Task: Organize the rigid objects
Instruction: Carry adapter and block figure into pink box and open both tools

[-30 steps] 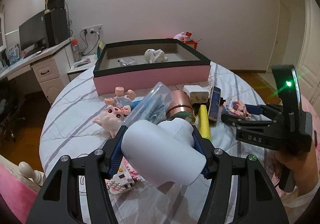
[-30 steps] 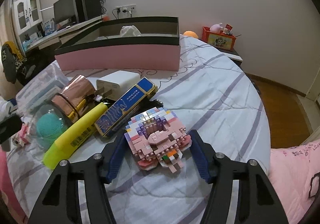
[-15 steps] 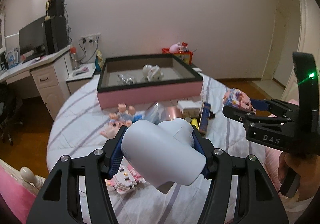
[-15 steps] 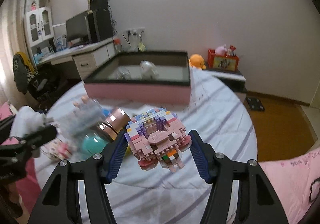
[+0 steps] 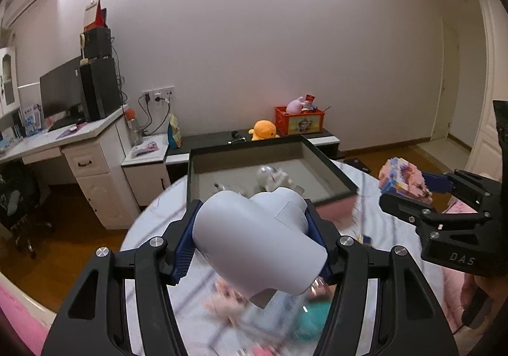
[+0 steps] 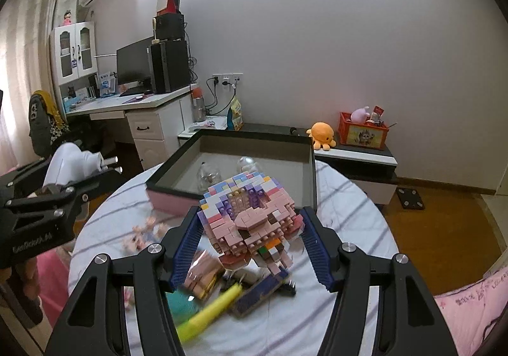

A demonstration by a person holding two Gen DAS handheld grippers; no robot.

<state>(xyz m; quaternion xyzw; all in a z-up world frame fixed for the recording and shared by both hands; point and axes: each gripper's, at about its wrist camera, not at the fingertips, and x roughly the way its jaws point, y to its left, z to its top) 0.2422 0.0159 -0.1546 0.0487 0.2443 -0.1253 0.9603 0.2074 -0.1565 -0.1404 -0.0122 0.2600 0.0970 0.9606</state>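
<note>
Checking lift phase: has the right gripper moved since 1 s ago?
Yes. The right gripper, shut on the brick figure, rose off the bedspread; the pink box now sits lower.

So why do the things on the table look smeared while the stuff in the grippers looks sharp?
Left wrist view: the white plastic piece is crisp, while the toys under it are streaked by motion blur. Right wrist view: the brick figure is sharp, the yellow tube smeared. Both views bulge at the edges from the fisheye lens.
</note>
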